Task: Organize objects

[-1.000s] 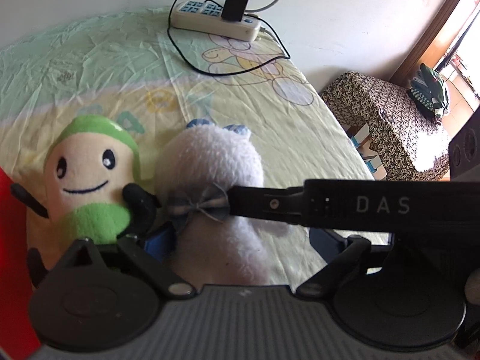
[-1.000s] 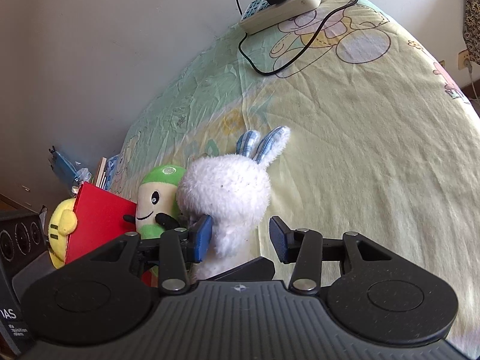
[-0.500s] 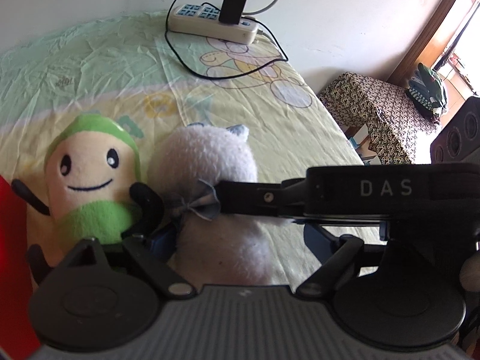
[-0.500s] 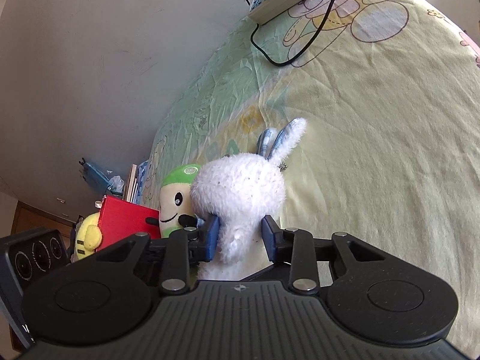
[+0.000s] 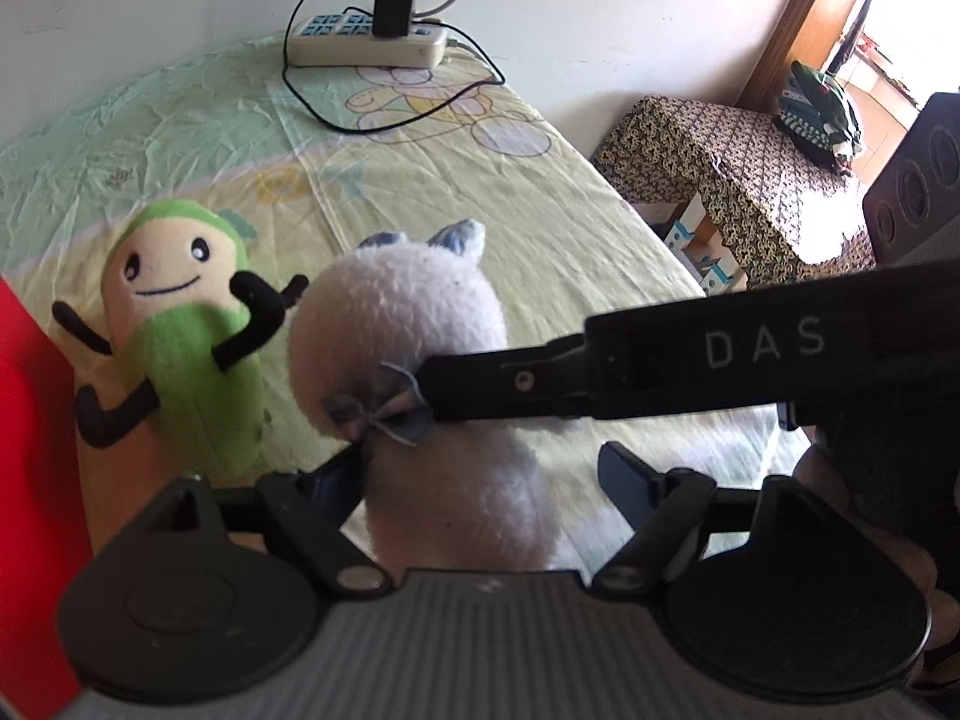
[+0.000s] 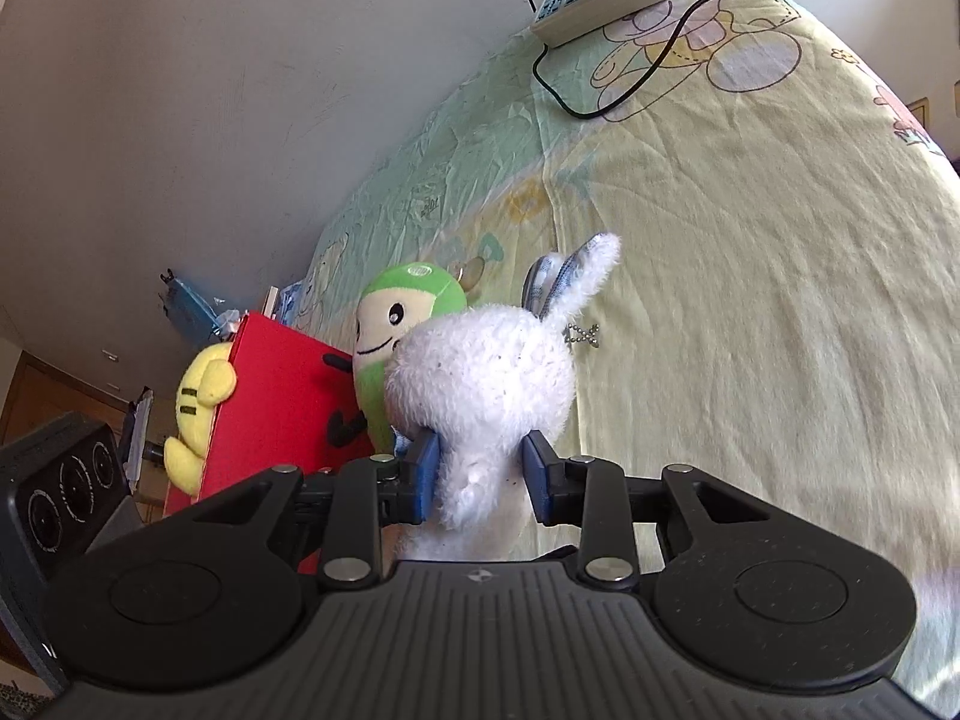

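Observation:
A white plush rabbit (image 5: 414,324) with blue ears and a blue bow stands on the bed; it also shows in the right wrist view (image 6: 480,378). My right gripper (image 6: 480,474) is shut on the rabbit's neck, and one of its fingers (image 5: 504,378) crosses the left wrist view. My left gripper (image 5: 486,480) is open around the rabbit's lower body. A green and cream plush toy (image 5: 174,330) lies just left of the rabbit, also in the right wrist view (image 6: 402,324).
A red box (image 6: 270,408) stands left of the green toy, with a yellow plush (image 6: 198,408) behind it. A power strip (image 5: 366,45) with a charger and cable lies at the bed's far end. A patterned stool (image 5: 720,174) and a speaker (image 5: 918,180) stand right of the bed.
My right gripper has shut on the rabbit's neck and lifted it upright. The green toy now lies a little apart from the rabbit. My left gripper has pulled back slightly and stays open.

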A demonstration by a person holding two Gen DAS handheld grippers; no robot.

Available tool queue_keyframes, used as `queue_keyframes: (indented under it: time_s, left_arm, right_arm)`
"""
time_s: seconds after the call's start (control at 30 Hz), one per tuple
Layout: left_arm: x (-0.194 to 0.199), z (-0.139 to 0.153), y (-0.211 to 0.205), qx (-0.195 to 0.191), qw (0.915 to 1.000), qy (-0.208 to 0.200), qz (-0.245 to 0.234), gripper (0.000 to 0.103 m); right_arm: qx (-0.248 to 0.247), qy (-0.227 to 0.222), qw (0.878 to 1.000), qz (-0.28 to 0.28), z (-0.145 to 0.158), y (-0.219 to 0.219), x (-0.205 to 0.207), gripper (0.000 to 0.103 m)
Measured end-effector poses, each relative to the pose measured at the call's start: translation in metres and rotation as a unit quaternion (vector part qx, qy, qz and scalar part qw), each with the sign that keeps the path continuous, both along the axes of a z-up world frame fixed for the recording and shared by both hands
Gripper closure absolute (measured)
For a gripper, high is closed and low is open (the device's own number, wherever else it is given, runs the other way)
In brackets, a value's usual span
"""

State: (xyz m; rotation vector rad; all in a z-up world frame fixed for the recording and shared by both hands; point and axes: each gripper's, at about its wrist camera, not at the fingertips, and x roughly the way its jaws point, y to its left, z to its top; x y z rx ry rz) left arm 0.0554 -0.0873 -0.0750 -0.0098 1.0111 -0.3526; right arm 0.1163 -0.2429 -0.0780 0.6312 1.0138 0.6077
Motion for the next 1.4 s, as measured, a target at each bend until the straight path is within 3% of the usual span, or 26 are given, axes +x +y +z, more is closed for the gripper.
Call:
queue_keyframes:
  time_s: [0.43, 0.73, 1.4]
  left_arm:
    - [-0.065, 0.01, 0.005, 0.009, 0.9999, -0.004, -0.004, 0.022]
    - [-0.11, 0.019, 0.037, 0.008, 0.9997, 0.0, 0.024, 0.022]
    - [-0.186, 0.034, 0.106, 0.024, 0.9917, 0.022, 0.124, 0.022]
  right_arm:
    - [-0.019, -0.018, 0.999, 0.043, 0.016, 0.021, -0.05, 0.07]
    - [-0.021, -0.026, 0.993, 0.115, 0.024, 0.057, -0.072, 0.07]
    - [-0.004, -0.014, 0.956, 0.292, 0.031, 0.154, -0.098, 0.07]
